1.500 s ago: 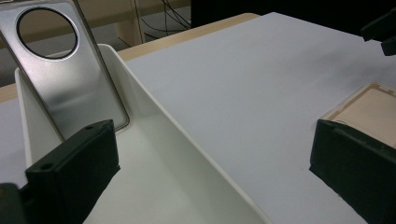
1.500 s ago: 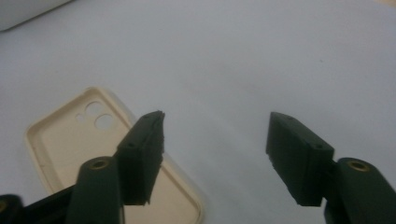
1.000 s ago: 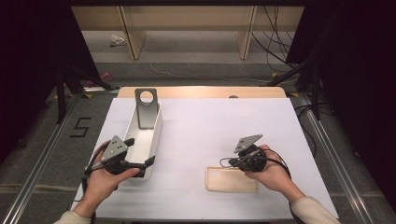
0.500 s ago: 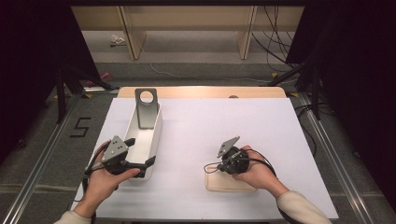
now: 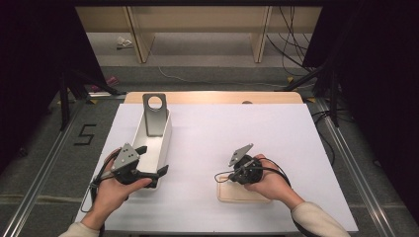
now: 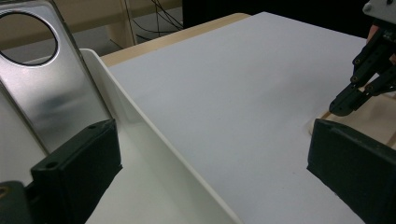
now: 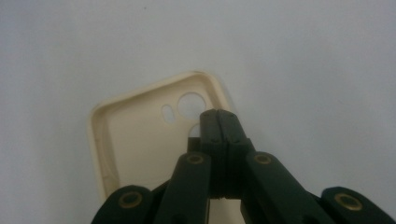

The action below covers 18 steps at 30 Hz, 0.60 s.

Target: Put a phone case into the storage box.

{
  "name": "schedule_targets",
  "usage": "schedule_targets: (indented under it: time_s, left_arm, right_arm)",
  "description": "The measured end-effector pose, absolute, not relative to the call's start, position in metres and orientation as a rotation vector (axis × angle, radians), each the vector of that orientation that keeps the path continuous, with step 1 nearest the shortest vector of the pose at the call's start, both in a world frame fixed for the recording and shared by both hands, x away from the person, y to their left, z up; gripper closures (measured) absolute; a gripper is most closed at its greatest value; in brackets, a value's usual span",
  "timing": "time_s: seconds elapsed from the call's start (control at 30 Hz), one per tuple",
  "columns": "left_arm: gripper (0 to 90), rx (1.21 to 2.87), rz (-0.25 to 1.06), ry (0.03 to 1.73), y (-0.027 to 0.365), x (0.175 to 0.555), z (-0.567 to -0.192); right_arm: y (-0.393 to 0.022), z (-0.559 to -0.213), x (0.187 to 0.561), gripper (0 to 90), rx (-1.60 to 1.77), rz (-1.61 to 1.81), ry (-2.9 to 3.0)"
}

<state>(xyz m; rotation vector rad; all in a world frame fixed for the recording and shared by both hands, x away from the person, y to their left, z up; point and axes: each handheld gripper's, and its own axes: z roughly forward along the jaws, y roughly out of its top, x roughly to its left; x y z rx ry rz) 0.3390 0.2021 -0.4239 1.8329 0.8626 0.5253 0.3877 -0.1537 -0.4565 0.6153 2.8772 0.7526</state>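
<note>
The cream phone case (image 5: pixel 242 193) lies flat, open side up, long axis across the table, right of the white tray (image 5: pixel 157 144). The right gripper (image 7: pixel 218 116), jaws pressed together, is poised over its camera-hole end.

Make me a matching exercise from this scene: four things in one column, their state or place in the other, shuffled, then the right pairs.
Things:
1. left gripper
2. right gripper
3. phone case
4. metal plate

States or places:
A. cream, lying flat on the white mat, hollow side up
B. jaws wide open at the white tray's near end
C. leaning at the tray's far end
D. jaws shut together over the case

Pairs: 1-B, 2-D, 3-A, 4-C
</note>
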Motion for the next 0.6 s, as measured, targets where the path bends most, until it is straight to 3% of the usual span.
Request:
schedule_targets:
  time_s: [0.6]
  left_arm:
    - [2.3,1.84,0.525,0.866,0.2023,0.3393,-0.4262]
  right_arm:
    - [-0.1454,-0.4624,0.3884,90.0,0.564,0.674,2.928]
